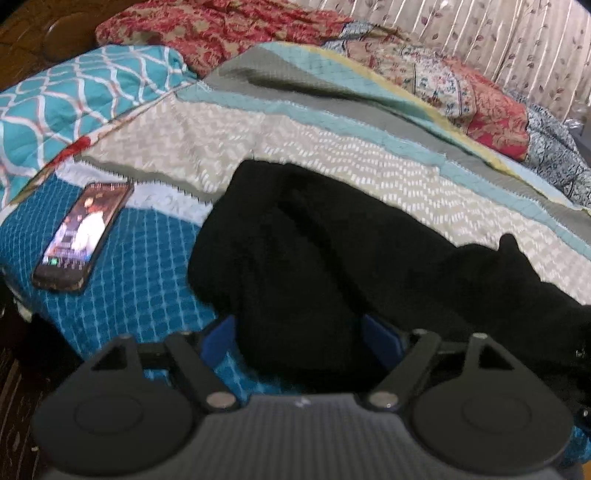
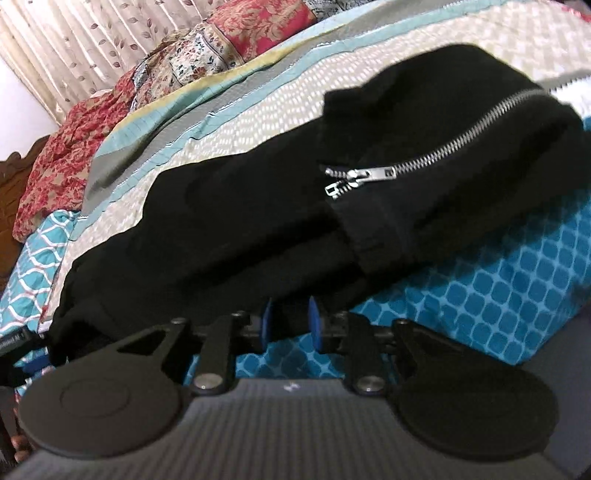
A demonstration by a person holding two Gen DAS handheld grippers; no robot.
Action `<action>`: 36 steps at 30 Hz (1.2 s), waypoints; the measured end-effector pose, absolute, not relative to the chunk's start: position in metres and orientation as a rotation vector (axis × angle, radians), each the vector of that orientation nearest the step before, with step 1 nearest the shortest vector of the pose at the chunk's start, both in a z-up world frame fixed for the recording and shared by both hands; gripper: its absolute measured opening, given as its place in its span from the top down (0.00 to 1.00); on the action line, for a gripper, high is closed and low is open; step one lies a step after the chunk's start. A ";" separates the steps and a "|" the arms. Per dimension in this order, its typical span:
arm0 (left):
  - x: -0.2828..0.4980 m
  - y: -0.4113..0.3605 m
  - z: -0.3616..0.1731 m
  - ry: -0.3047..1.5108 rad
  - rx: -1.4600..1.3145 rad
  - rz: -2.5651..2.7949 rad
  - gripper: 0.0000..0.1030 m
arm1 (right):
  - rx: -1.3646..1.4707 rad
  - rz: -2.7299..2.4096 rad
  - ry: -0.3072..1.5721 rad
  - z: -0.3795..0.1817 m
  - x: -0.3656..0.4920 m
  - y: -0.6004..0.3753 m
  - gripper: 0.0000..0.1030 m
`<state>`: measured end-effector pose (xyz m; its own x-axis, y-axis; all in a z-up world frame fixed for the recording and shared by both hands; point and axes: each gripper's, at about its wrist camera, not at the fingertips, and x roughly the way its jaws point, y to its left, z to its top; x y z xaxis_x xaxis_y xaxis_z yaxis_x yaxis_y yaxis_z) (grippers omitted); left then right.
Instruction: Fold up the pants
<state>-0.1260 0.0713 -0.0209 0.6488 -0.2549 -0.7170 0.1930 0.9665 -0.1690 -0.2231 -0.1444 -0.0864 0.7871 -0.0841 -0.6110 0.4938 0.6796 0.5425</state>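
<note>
Black pants on quilt | left gripper released, astride fabric | right gripper parted, cloth between

A phone lies screen-up on the blue grid-patterned patch of a patchwork quilt. Beyond it sit a teal lattice pillow and a red floral quilt — leaf-print curtains hang behind.

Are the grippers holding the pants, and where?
Seemingly nothing. The left gripper and right gripper stand open, the near edge of the black pants loose between their pads.
</note>
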 end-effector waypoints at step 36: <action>-0.126 0.156 -0.036 0.902 -0.431 -0.496 0.04 | 0.460 -0.119 0.549 -0.031 -0.202 -0.096 0.78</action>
